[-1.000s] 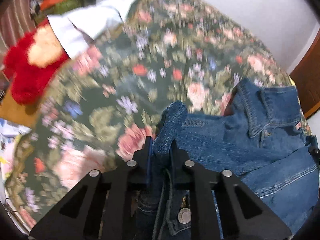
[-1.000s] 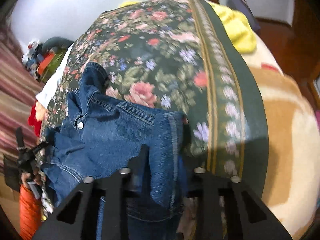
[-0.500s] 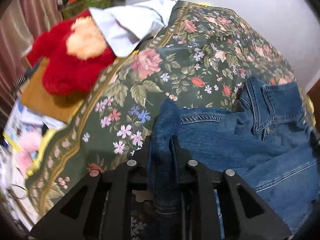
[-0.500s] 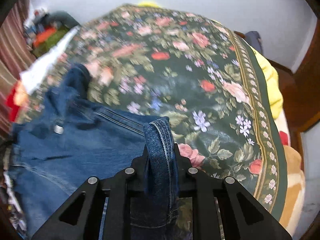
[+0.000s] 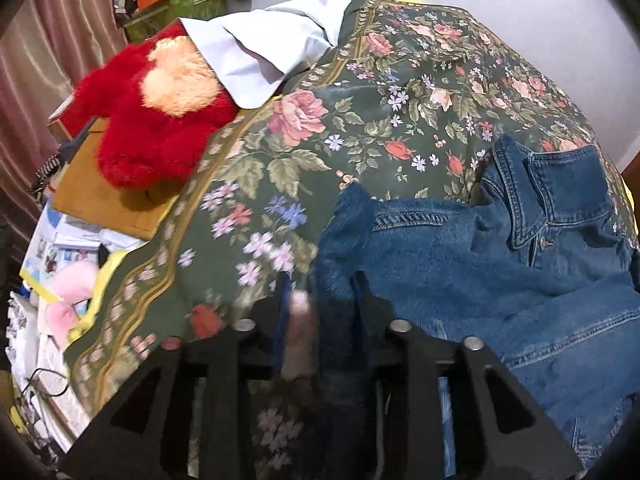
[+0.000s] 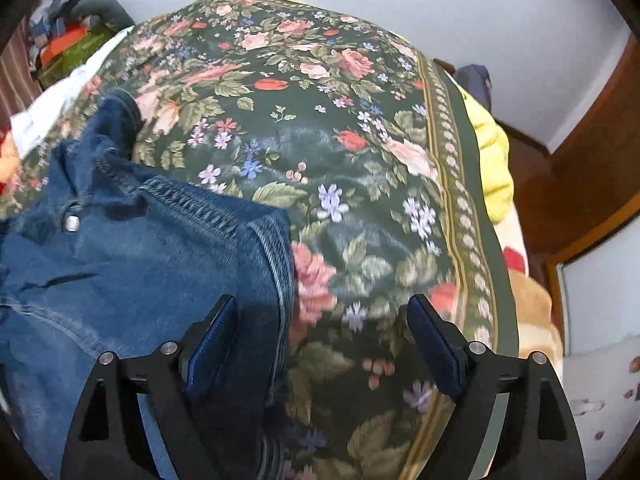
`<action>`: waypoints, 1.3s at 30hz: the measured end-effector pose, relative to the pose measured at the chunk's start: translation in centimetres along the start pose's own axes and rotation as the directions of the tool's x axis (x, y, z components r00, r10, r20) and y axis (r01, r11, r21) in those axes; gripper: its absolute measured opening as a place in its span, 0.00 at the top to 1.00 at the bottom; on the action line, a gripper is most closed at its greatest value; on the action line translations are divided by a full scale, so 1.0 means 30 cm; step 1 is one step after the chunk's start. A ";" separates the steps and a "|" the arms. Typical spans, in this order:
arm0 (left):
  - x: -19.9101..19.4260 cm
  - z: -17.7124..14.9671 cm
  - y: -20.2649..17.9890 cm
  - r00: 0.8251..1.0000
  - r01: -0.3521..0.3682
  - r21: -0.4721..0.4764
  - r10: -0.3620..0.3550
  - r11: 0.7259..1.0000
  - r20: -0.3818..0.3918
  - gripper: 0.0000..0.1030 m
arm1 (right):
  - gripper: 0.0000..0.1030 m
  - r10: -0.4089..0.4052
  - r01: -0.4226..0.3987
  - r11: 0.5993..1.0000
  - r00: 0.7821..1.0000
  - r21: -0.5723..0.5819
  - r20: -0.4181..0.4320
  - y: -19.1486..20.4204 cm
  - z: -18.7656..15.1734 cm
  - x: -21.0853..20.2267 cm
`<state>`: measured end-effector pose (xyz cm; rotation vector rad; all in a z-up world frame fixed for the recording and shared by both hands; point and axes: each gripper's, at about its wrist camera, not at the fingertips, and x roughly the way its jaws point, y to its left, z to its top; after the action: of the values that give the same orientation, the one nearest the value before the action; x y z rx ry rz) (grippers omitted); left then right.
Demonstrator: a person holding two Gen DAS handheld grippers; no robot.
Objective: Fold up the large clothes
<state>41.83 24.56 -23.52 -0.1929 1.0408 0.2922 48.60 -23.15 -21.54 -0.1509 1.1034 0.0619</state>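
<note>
A blue denim jacket (image 5: 480,264) lies collar-up on the floral bedspread (image 5: 360,120). Its left shoulder corner sits between the fingers of my left gripper (image 5: 320,300), whose jaws are opening; a gap shows beside the left pad, so the cloth is not pinched. In the right wrist view the denim jacket (image 6: 120,264) fills the lower left. My right gripper (image 6: 324,332) has its jaws opening wide. The jacket's seamed edge lies loose on the floral bedspread (image 6: 360,160), near the left pad and free of both.
A red plush toy (image 5: 152,120), a pale cloth (image 5: 264,52) and a cardboard box (image 5: 108,200) lie off the bed's left edge, above floor clutter. A yellow blanket (image 6: 488,152) and brown wooden furniture (image 6: 580,152) border the right side.
Both grippers were shut on raised folds of the jacket's shoulders. Now both have spread their jaws, the right widely, and the denim has dropped flat onto the bedspread.
</note>
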 end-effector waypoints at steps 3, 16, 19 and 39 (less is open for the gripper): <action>-0.075 -0.013 0.016 1.000 -0.022 0.003 0.022 1.000 0.015 0.53 | 0.18 0.058 -0.058 0.998 0.998 0.024 -0.011 -0.026 -0.031 -0.076; -0.534 -0.188 0.004 0.971 0.009 0.078 -0.028 0.997 0.238 0.19 | 0.10 0.222 -0.225 0.974 0.972 0.022 0.081 -0.035 -0.240 -0.490; -0.599 -0.251 0.002 0.965 0.024 0.093 -0.048 0.995 0.259 0.17 | 0.09 0.249 -0.252 0.968 0.963 0.015 0.106 -0.028 -0.307 -0.570; -0.367 -0.782 0.213 0.975 0.163 -0.141 -0.181 0.976 -0.126 0.13 | 0.07 0.413 -0.406 0.906 0.910 0.123 -0.044 0.021 -0.723 -0.566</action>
<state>15.33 22.10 -25.66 -0.4241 1.1345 0.1915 21.70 -25.41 -16.02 0.1842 1.1905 0.3746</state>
